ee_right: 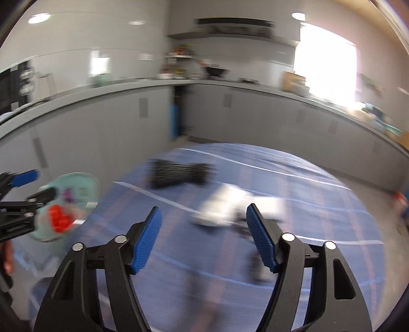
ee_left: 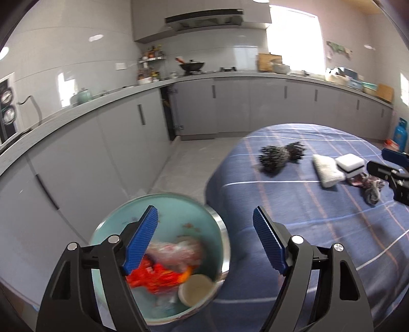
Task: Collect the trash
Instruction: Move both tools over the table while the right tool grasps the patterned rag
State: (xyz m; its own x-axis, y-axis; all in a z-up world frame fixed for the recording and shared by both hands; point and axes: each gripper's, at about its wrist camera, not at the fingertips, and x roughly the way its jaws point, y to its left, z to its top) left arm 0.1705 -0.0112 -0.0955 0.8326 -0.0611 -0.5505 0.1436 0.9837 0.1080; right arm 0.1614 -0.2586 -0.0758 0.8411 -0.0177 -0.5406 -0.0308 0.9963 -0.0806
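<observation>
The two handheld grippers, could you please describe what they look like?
The left gripper and right gripper match: black plastic linkage frames with triangular cut-outs and round silver pivot pins, each carrying two blue, finely ribbed finger pads. No cables, markings or sleeves are visible.

The kitchen is bright, and most of the light pours in from the big window [ee_left: 294, 43], which glows so white that you cannot see through it. Small round ceiling lights [ee_right: 38, 18] make shiny spots on the glossy wall tiles [ee_left: 64, 58]. The left view is mostly sharp, but the right view is smeared all over, and both bend round with dark corners.
</observation>
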